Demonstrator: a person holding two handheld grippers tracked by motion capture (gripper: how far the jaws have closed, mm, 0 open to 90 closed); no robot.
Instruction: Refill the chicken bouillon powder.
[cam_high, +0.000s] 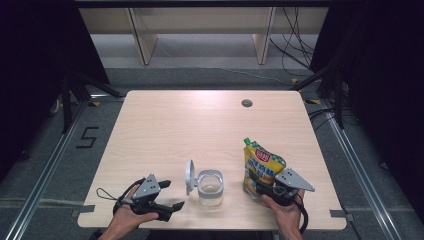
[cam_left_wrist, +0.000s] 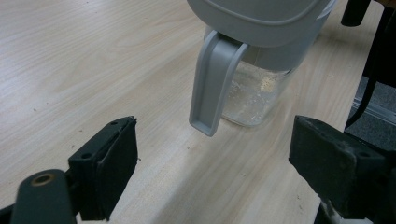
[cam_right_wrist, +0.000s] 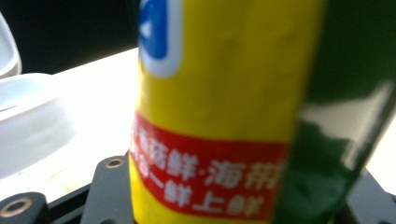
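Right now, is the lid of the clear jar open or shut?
Open. The grey lid stands up on edge at the left side of the clear jar, and the jar's mouth is uncovered.

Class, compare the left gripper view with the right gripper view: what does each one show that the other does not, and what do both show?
Left gripper view alone: the grey flip lid hanging open with its tab down, crumbs inside the jar, and two wide-apart black jaws with bare wood between them.

Right gripper view alone: the yellow pouch with red and green print, close up and blurred, standing between that gripper's jaws.

Both: the clear jar and the pale wooden table.
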